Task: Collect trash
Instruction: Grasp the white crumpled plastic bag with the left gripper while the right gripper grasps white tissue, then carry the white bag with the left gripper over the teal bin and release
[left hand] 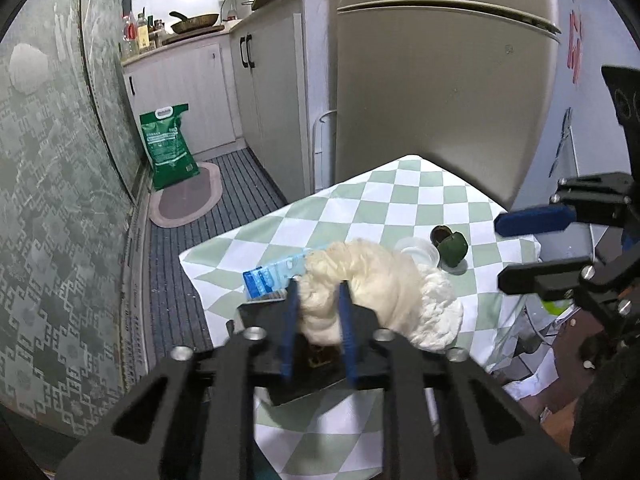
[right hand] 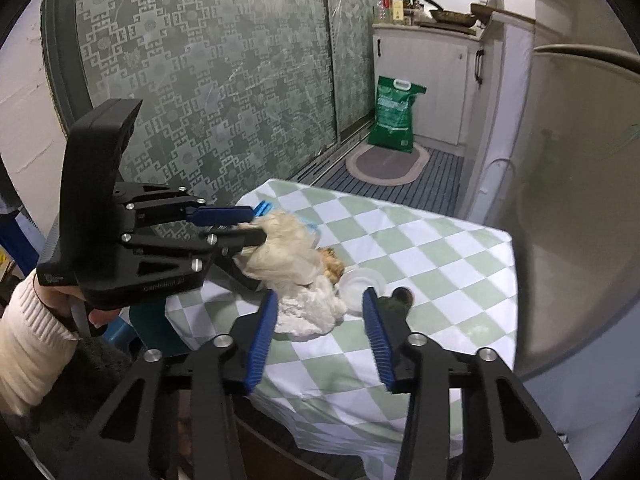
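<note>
Left gripper (left hand: pixel 319 300): blue pads clamped on one end of the crumpled white tissue wad (left hand: pixel 372 284). Right gripper (right hand: pixel 320 320): jaws apart, nothing pressed between them, hovering over the near table edge.

Refrigerator (left hand: pixel 440 92): grey, just behind the table.
Table (left hand: pixel 360 200): green-and-white checked cloth.
Rice bag (left hand: pixel 170 146): green, upright on the kitchen floor by an oval mat (left hand: pixel 188 200).
Tissue wad: lies mid-table, its other end spread on the cloth.
Blue carton (left hand: pixel 266 276): flat, touching the wad's left side.
Clear plastic cup (left hand: pixel 416 250): on its side, right of the wad.
Dark green object (left hand: pixel 452 246): beside the cup; identity unclear.
</note>
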Available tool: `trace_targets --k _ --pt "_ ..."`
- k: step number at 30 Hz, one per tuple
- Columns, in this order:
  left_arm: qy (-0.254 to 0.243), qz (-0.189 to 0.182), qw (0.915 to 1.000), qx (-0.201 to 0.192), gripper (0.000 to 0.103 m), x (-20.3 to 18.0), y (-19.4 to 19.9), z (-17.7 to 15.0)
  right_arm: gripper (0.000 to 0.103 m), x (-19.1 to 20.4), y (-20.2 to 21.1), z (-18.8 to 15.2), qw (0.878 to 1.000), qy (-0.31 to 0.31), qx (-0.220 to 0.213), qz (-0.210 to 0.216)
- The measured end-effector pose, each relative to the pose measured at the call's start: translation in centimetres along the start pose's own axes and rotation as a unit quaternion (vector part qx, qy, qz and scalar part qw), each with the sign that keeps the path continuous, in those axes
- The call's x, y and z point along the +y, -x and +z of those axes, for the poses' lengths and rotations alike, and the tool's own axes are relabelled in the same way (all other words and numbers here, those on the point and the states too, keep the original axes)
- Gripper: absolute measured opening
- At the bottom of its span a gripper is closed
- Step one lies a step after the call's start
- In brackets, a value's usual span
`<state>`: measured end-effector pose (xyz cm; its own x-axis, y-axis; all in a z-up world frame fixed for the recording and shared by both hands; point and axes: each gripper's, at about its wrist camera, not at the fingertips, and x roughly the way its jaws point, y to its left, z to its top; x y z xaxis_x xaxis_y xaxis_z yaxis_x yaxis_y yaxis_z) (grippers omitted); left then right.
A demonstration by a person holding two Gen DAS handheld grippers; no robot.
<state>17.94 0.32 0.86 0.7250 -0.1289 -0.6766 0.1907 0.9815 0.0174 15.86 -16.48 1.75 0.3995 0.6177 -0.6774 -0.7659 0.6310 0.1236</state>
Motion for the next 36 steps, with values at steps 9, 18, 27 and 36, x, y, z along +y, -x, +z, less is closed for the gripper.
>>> trace_targets --k 9,18,27,36 --pt "0.035 -0.027 0.9983 -0.037 0.012 1.6 1.3 -0.5 0.04 0.2 -1.7 -0.2 1.0 -0.006 0.013 -0.006" --pt "0.09 -0.048 0.9906 -0.091 0.012 3.4 4.3 -0.3 0.038 0.2 -3.3 0.7 1.0 -0.011 0.02 -0.007" --pt "0.099 -0.044 0.9871 -0.117 0.012 4.3 7.2 -1.5 0.025 -0.1 -5.4 0.9 0.999 -0.024 0.045 -0.014" --pt "0.116 -0.013 0.9869 -0.112 0.012 6.5 8.1 -3.7 0.009 1.4 -3.9 1.6 0.999 -0.013 0.042 -0.026"
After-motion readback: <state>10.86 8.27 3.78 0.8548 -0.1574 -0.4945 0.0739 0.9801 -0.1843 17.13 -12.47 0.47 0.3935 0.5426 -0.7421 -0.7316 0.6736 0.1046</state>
